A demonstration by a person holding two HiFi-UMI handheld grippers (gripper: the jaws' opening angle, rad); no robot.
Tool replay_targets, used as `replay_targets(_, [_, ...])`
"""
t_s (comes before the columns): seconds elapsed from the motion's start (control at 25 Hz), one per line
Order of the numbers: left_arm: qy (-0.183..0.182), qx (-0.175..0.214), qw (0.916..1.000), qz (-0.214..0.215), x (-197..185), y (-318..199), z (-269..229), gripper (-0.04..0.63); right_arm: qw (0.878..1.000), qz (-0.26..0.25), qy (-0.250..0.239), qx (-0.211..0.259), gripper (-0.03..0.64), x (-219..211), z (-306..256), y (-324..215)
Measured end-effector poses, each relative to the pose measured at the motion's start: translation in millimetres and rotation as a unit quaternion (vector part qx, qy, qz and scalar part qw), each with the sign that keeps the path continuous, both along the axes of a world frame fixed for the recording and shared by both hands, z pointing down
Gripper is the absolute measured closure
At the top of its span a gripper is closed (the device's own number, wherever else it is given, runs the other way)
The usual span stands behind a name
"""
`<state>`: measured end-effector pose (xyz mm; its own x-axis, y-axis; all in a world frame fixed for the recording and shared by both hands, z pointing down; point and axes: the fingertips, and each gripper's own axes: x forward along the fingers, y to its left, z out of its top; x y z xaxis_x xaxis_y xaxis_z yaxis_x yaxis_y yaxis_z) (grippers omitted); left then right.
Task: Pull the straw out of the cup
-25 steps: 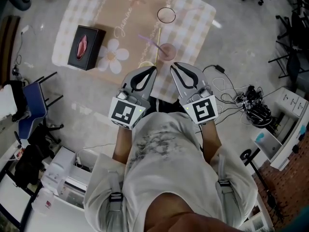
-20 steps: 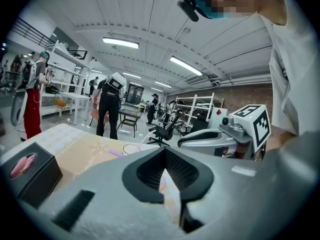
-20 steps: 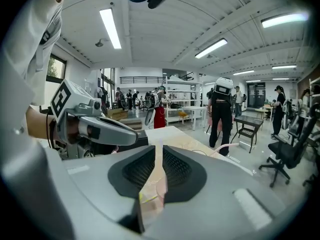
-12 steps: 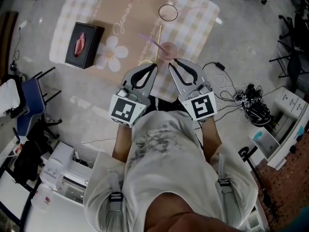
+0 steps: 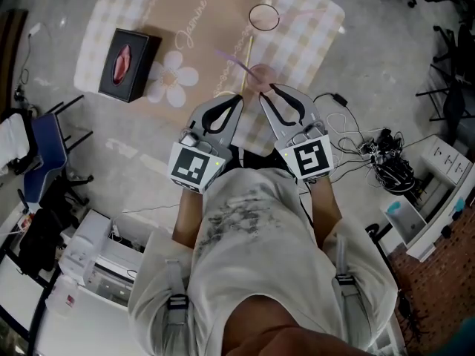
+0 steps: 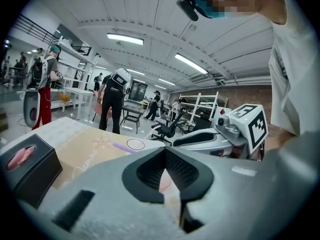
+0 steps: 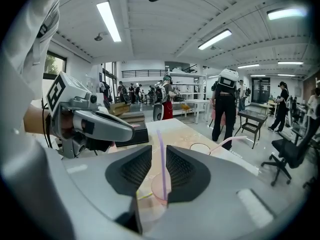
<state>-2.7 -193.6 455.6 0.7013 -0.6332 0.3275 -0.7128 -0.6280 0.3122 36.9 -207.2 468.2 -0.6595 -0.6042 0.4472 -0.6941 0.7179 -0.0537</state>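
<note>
Head view: both hands sit close before the torso, with the left claw point(image 5: 238, 99) and right claw point(image 5: 266, 91) pointing at the cup point(image 5: 260, 73) on the counter point(image 5: 133, 6). Left gripper view: jaws together, empty. Right gripper view: jaws apart, just opened; the straw point(image 7: 161, 144) stands in the cup between them, ungripped.

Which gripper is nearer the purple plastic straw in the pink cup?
Right. The right gripper points at the purple plastic straw, seen between its jaws, which have just been opening; the left gripper, shut, sits alongside, farther off.
</note>
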Motion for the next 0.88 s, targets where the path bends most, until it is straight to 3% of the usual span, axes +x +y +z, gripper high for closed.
replay_targets(0.64, [0.008,-0.011,0.9998,-0.014,-2.4,-18.5,13.7,0.588,0.999,-0.021,0.014,-0.021,0.488,-8.3,22.4,-16.9])
replay_targets(0.88, [-0.001,-0.032,0.9994,-0.014,-4.9,-20.9,26.6,0.588,0.999,-0.029,0.02,-0.028,0.476,-11.7,33.4,-24.2])
